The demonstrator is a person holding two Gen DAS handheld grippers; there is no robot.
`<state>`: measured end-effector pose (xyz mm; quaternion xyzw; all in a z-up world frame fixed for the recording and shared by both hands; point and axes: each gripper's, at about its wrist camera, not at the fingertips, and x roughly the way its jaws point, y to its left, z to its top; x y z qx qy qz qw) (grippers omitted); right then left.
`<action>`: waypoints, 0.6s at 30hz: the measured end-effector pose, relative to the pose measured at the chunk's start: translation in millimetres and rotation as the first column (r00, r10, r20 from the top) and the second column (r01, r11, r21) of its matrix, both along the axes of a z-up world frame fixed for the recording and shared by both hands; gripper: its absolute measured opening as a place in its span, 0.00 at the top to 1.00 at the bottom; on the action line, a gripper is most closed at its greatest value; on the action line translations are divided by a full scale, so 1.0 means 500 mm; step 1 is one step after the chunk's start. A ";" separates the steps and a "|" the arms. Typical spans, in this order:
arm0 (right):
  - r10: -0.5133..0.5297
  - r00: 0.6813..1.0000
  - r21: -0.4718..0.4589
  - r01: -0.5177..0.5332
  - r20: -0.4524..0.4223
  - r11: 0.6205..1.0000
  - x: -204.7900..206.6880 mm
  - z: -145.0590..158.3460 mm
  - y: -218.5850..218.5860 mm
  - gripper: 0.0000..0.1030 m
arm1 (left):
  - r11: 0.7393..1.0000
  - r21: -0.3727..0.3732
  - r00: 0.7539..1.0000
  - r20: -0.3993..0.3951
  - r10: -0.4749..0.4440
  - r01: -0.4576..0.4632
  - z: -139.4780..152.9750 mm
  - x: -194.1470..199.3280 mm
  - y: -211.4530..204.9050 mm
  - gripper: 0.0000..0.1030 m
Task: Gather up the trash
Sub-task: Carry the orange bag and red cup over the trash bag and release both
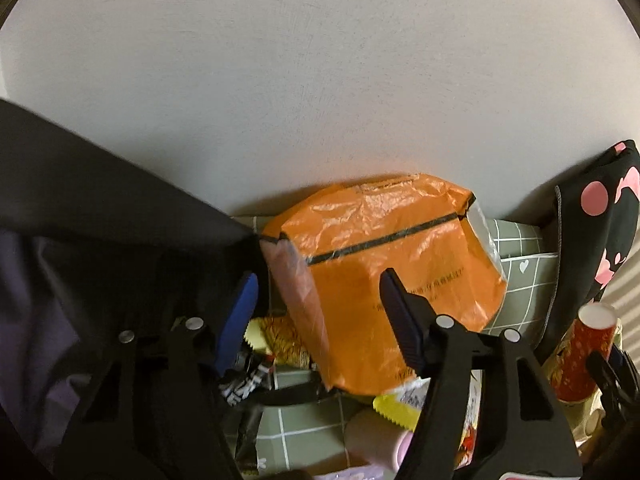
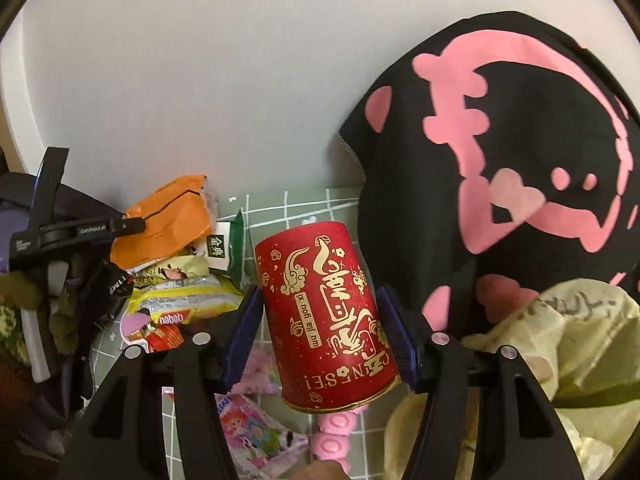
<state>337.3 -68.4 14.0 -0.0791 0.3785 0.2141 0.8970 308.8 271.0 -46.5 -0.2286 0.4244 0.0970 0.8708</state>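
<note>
A crumpled orange plastic bag (image 1: 384,264) lies against the wall on the green checked cloth (image 1: 520,272). My left gripper (image 1: 320,280) hangs over the bag's near side, jaws open. The right pad overlaps the bag and the left pad stands just off its edge. In the right wrist view the orange bag (image 2: 164,216) shows at the left with the left gripper (image 2: 132,224) at it. My right gripper (image 2: 320,292) is shut on a red paper cup (image 2: 328,320) with gold print, held tilted above the cloth. The same red cup (image 1: 588,352) appears at the right edge of the left wrist view.
Snack wrappers (image 2: 184,300) lie piled below the orange bag. A black cloth with pink print (image 2: 500,160) stands at the right against the white wall (image 2: 200,80). A pale yellow plastic bag (image 2: 580,340) is at the lower right. Dark fabric (image 1: 100,220) fills the left.
</note>
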 end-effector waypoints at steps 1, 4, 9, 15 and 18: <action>-0.007 1.000 -0.001 0.007 0.004 1.000 -0.004 0.000 -0.007 0.46 | 1.000 -0.015 1.000 0.001 -0.009 0.009 -0.001 0.004 0.001 0.45; -0.032 0.999 -0.006 0.032 0.011 0.999 -0.015 -0.009 -0.018 0.46 | 0.999 -0.025 1.000 0.001 -0.024 0.024 0.001 0.010 0.000 0.58; -0.046 0.999 -0.001 0.046 0.006 0.999 -0.028 -0.019 -0.031 0.46 | 0.998 0.025 0.998 -0.011 -0.066 0.066 0.005 0.011 -0.022 0.76; -0.043 0.999 0.017 0.043 0.023 0.999 -0.030 -0.007 -0.037 0.46 | 0.995 0.068 0.995 0.069 -0.077 0.073 0.076 -0.015 -0.036 0.87; -0.048 0.997 0.028 0.046 0.055 0.999 -0.029 0.010 -0.046 0.46 | 0.990 0.113 0.990 0.111 -0.091 0.079 0.124 -0.020 -0.060 0.88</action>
